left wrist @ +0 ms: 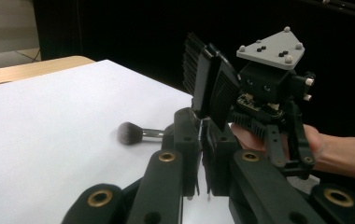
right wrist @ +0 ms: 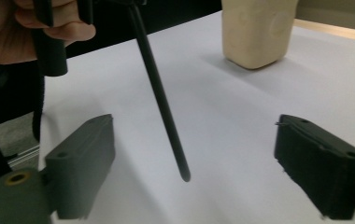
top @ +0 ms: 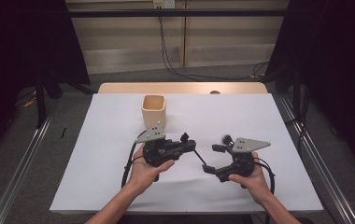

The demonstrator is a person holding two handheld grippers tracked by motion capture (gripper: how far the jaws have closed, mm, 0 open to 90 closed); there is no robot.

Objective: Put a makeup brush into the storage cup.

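Above the middle of the worktop (top: 96, 154), your left tongs (left wrist: 199, 154) were clenched on the makeup brush (left wrist: 130, 133) near its bristles while your right tongs (right wrist: 192, 170) gaped released around its handle tip, so it could have pivoted and slipped.
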